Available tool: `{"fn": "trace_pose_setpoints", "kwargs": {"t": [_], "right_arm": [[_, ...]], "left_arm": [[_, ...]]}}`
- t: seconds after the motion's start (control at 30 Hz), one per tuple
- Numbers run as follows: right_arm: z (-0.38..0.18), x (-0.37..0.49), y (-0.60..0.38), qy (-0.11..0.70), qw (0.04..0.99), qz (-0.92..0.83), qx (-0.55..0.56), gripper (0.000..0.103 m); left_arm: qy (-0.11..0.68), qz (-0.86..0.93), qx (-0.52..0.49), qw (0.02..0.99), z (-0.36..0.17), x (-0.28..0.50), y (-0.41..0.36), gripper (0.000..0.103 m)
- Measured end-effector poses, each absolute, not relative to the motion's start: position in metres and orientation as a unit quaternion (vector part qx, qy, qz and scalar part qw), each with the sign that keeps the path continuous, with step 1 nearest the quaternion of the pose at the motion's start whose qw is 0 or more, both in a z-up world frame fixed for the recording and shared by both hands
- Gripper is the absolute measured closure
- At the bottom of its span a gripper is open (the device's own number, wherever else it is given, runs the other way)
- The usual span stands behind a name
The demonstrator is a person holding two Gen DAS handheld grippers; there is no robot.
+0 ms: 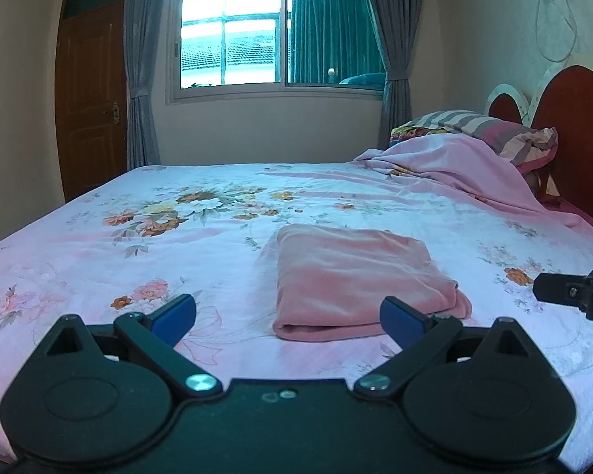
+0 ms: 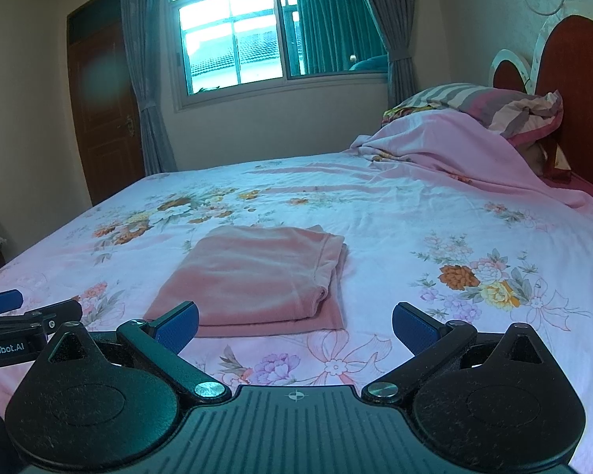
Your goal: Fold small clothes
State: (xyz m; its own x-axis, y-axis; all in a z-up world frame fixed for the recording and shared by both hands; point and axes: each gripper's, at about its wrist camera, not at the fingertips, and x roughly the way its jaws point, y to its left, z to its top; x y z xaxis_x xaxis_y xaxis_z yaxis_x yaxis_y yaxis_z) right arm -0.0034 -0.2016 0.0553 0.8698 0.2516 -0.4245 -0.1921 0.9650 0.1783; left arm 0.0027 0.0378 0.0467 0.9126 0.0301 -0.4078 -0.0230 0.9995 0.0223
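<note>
Folded pink cloth point(image 1: 359, 280) lies flat on bed point(image 1: 138, 245). Left gripper point(image 1: 288, 316) and right gripper point(image 2: 295, 326): jaws spread, empty.

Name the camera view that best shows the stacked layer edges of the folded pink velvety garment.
The right wrist view: the folded pink velvety garment shows its hemmed right edge and the stacked layers at the near corner clearly. The left wrist view shows the same garment from its rounded fold side, with the layers only bunched at its right corner.
</note>
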Motion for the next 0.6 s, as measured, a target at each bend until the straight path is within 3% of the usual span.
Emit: {"fn": "trace_pose_setpoints", "kwargs": {"t": [0.6], "right_arm": [[0.0537,-0.0011,-0.2063,0.23,0.964,0.118,0.064,0.0]], "left_arm": [[0.192,0.004,-0.004,0.981,0.0501,0.0,0.0427,0.008]]}}
